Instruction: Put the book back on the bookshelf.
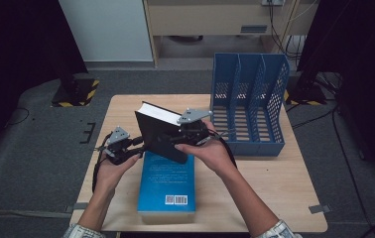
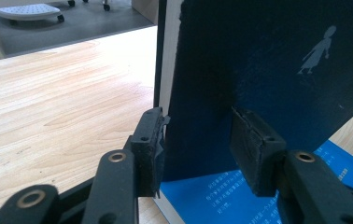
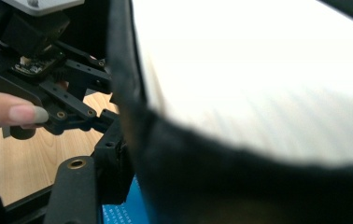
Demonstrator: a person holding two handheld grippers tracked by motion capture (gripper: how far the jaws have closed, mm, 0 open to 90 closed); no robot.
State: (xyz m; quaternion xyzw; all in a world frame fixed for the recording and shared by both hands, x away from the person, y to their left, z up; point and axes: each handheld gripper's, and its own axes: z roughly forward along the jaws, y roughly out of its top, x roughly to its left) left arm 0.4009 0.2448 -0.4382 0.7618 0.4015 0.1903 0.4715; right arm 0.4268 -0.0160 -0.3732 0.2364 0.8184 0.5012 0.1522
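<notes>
A wooden bench (image 1: pixel 284 198) carries a blue file rack (image 1: pixel 249 101) with three slots at its far right corner and a light blue book (image 1: pixel 167 184) lying flat near the near edge, back cover and barcode up. Above that book a person holds a dark book (image 1: pixel 161 135) tilted on end, its lower corner over the blue cover, its page block turned toward the far edge. The left tool (image 1: pixel 135 147) is clamped on the dark book's lower corner; the left gripper view has both pads (image 2: pixel 149 144) pressed on the two covers, one jaw on each side. The right tool (image 1: pixel 191 135) grips the book from the rack side, and the right gripper view looks straight along the pages with one black jaw tight against the cover; the other jaw is hidden behind the book. The step in hand appears to be standing the dark book up for filing in the rack. Doing it well likely means keeping both grips firm, bringing the book fully upright before any carry, and lining it up with an open slot so it does not catch a divider.
</notes>
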